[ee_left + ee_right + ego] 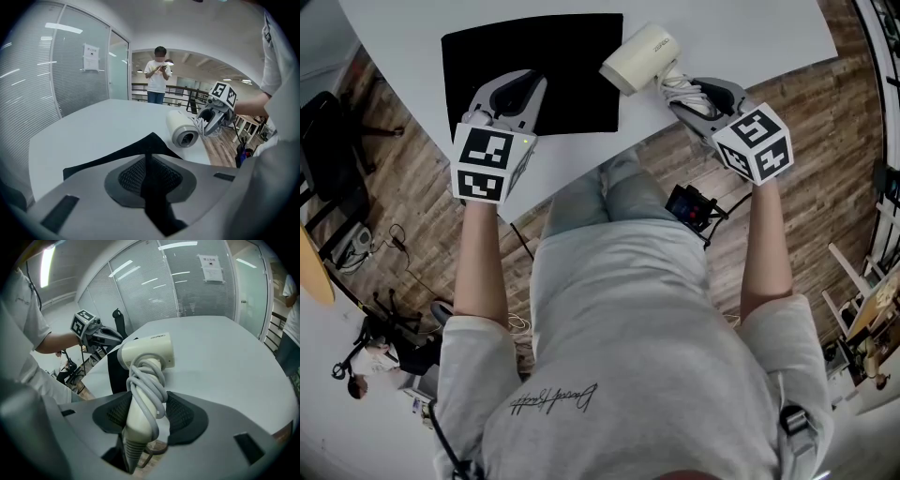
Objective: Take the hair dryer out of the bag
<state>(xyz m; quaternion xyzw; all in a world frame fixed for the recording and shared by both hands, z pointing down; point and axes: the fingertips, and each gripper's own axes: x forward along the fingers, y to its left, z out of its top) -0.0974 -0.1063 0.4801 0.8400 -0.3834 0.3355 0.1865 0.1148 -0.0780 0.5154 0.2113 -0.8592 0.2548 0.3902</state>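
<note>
Nearest, the right claw (147, 414) grips the hair dryer (146, 352) by its cord-wound handle, holding it fully outside the black bag (572, 56), whose near edge the left claw (147, 176) pinches, apparently as an anchor, flat on the white surface (731, 37) before glazed partitions (197, 287).

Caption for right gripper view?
Right gripper clamps the cream hair dryer by its cord-wrapped handle, outside the black bag.

White worktop (750, 37) stands on a wood-plank floor (403, 187). A black chair (328, 150) sits beside it. Glass partition (79, 79) carries a posted notice (91, 57). A person (157, 77) stands beyond the worktop's far edge.
</note>
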